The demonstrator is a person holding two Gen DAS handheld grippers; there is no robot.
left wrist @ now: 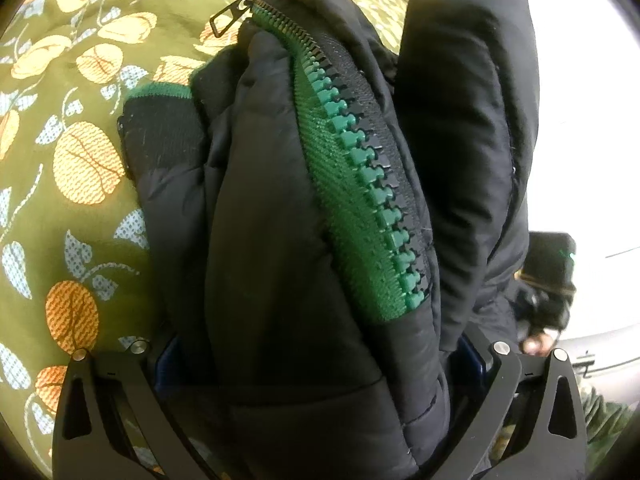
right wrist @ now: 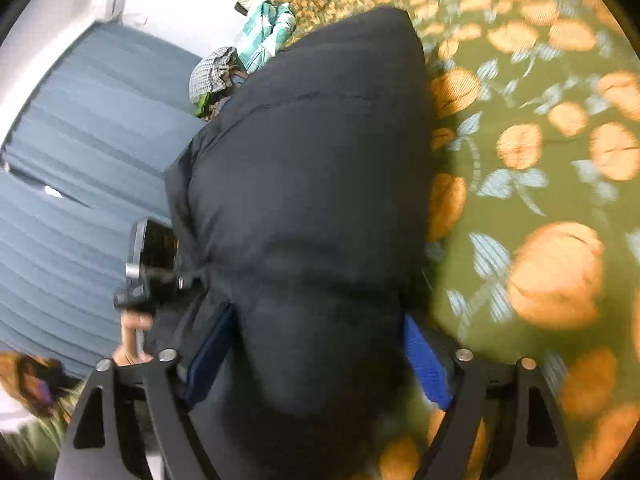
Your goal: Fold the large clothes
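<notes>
Jacket [left wrist: 280, 240] bunched thick between fingers of left gripper [left wrist: 320, 364] and right gripper [right wrist: 320, 360], both clamped on it; slick padding could slip (zipper [left wrist: 360, 168] side heavier)

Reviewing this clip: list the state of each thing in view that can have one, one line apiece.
Jacket: bunched into thick folds, gripped at two spots.
Zipper: undone here, green teeth exposed, pull at the top end.
Left gripper: shut on the jacket.
Right gripper: shut on the jacket.
Bedspread: spread flat under the jacket.
Checked clothes: crumpled in a heap beyond the jacket.
</notes>
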